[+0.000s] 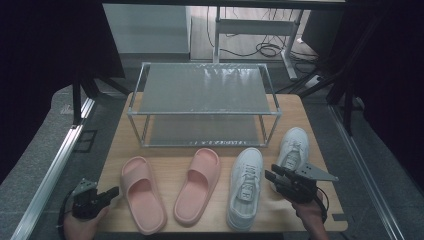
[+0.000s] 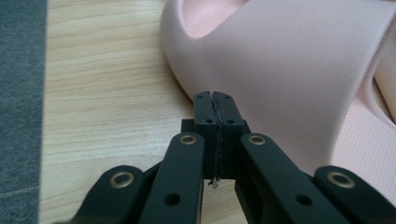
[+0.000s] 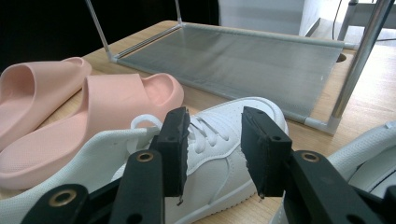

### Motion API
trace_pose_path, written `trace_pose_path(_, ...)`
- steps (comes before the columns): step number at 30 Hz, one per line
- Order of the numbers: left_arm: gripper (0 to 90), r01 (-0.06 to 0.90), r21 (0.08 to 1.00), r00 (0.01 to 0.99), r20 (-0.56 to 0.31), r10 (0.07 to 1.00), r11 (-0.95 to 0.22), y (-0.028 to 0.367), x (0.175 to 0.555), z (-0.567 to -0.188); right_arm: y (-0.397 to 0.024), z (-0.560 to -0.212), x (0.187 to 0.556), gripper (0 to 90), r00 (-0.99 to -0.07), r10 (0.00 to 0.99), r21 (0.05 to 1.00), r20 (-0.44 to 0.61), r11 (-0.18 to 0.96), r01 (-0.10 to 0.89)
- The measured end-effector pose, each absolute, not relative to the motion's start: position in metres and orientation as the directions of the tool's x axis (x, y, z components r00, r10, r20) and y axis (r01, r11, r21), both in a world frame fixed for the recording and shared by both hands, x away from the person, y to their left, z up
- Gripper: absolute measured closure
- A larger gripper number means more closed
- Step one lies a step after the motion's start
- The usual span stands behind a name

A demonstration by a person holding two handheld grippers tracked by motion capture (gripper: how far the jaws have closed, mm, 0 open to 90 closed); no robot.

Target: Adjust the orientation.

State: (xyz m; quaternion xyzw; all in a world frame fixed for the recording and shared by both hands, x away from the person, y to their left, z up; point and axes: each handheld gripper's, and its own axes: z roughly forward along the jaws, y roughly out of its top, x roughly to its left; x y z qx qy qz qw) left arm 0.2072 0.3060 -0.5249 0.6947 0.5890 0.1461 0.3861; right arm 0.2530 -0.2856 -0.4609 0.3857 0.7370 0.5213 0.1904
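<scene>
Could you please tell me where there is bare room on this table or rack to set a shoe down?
Both mesh shelves of the shoe rack are bare. The wooden table is free left of the left pink slipper. The front is crowded: two slippers and two white sneakers lie close together.

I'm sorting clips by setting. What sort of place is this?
Probably a lab or test room: a wooden table with a two-tier shoe rack, dark curtains beside it, and loose cables on the floor.

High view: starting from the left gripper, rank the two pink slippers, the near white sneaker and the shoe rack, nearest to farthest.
From the left gripper:
1. Left pink slipper, right beside it.
2. Right pink slipper, mid-table.
3. Near white sneaker, towards the right.
4. Shoe rack, at the back.
</scene>
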Motion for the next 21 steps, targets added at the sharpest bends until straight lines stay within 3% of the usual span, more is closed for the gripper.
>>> trace_pose_path(21,90.0,0.713,0.699,0.296,-0.233,0.926,-0.052,0.288,0.239,-0.525,-0.289,-0.462,0.254,60.9,-0.625,0.77,0.915,0.125,0.154,0.373)
